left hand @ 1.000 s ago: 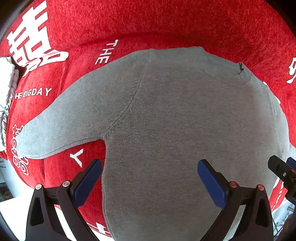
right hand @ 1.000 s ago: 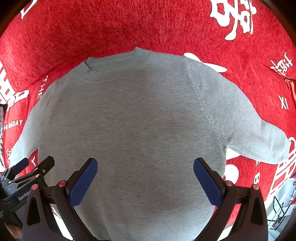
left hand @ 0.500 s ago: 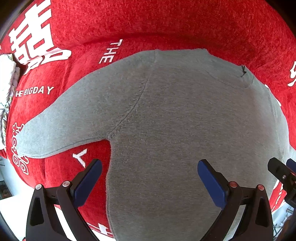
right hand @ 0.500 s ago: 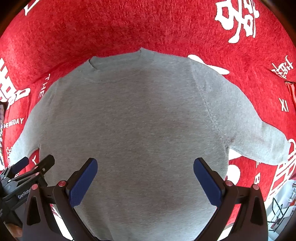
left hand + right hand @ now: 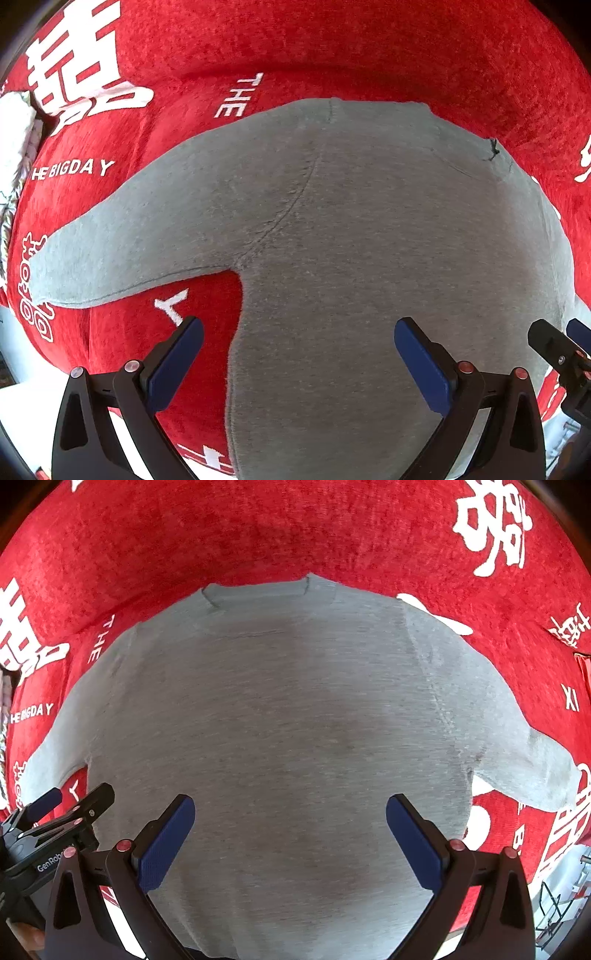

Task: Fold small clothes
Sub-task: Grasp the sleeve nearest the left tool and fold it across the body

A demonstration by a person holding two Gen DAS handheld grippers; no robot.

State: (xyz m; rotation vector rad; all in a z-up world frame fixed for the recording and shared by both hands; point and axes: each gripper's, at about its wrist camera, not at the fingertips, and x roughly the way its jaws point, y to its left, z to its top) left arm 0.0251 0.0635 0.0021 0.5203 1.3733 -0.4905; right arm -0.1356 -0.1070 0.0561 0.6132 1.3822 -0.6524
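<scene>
Bright, even daylight; soft shadow across grey sweater [image 5: 280, 716] centre. Strong fisheye bulge, dark vignetted corners. Focus sharp throughout.

Both wrist cameras look down steeply and forward, close above a grey sweater [image 5: 288, 731] spread on a red cloth [image 5: 258, 528]. The left view covers its left sleeve [image 5: 122, 243] side; the right view is centred on the body. Both share the collar and left sleeve.

Left gripper [image 5: 298, 363] jaws spread wide, empty; right gripper [image 5: 290, 840] likewise, side by side.
</scene>
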